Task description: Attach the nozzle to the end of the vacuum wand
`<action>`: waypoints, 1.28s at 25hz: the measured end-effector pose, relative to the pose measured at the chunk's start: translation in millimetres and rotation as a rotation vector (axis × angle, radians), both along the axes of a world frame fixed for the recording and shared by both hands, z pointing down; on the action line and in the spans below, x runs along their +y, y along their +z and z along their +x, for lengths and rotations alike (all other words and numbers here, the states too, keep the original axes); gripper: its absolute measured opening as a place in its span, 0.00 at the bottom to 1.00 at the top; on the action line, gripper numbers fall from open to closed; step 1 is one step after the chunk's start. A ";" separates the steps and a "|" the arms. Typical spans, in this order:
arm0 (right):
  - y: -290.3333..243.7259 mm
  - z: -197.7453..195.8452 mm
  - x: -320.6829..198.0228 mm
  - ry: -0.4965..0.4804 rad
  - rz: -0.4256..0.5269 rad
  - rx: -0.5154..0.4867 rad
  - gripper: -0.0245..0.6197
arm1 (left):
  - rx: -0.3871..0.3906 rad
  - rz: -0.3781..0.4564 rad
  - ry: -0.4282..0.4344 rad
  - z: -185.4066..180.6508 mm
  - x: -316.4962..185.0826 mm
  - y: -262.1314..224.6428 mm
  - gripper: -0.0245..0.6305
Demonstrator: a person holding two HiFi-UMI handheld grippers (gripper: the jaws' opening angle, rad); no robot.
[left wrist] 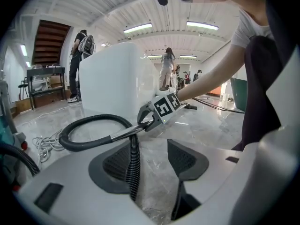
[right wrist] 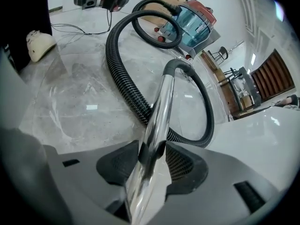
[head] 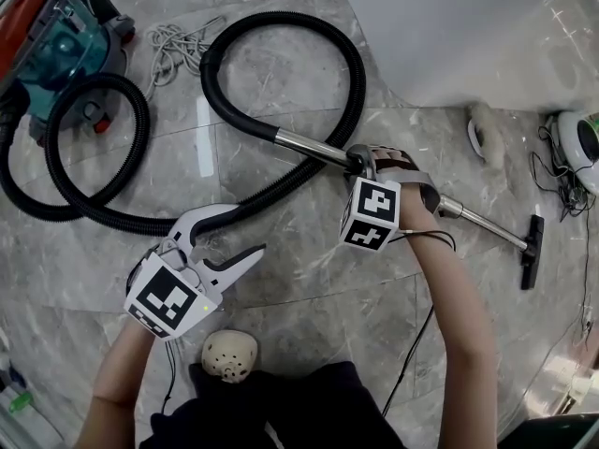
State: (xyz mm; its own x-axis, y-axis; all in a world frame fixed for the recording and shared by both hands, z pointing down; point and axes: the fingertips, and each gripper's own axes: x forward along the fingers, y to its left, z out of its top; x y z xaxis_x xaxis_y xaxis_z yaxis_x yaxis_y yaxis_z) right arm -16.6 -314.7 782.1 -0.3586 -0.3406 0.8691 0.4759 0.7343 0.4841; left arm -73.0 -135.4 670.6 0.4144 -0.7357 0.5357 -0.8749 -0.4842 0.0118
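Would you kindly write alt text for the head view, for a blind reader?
The right gripper grips a chrome vacuum wand on a marble floor, a black nozzle at its far end. The left gripper hovers open nearby; a black hose loops back to a teal canister vacuum.

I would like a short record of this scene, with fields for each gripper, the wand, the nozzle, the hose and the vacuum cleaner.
left gripper: open, empty, above the floor
right gripper: shut on the wand
wand: chrome tube, runs from the hose end to the nozzle
nozzle: black, on the floor at the wand's far end; whether it is fully seated cannot be told
hose: black, ribbed, looped on the floor
vacuum cleaner: teal and red, top left in the head view
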 end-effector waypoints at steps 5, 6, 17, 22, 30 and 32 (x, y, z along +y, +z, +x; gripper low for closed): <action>-5.1 3.1 3.0 -0.045 0.039 -0.024 0.31 | 0.006 0.004 -0.002 3.6 -0.5 -0.5 0.40; -6.4 5.3 4.1 -0.047 0.037 -0.027 0.31 | 0.007 0.005 0.000 5.1 -1.5 -0.2 0.40; -91.2 23.7 9.4 0.277 -0.019 -0.554 0.31 | 0.042 0.075 0.015 33.8 -36.7 -9.9 0.40; -133.3 50.9 22.1 0.549 -0.155 -0.914 0.31 | 0.063 0.131 -0.018 46.3 -59.1 -19.6 0.40; -163.9 108.8 56.8 0.937 -0.343 -1.471 0.30 | 0.178 0.262 -0.159 76.2 -85.7 -38.2 0.40; -153.7 117.0 69.4 1.017 -0.367 -1.525 0.30 | 0.209 0.307 -0.213 84.6 -87.3 -40.5 0.40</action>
State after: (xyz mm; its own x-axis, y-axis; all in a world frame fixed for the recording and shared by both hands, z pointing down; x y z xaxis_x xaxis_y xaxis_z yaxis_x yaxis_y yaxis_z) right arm 100.5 -245.3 628.4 -0.6037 -0.7901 0.1068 -0.7902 0.5752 -0.2113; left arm 11.6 -222.7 630.1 0.3127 -0.9287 0.1992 -0.9497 -0.3019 0.0831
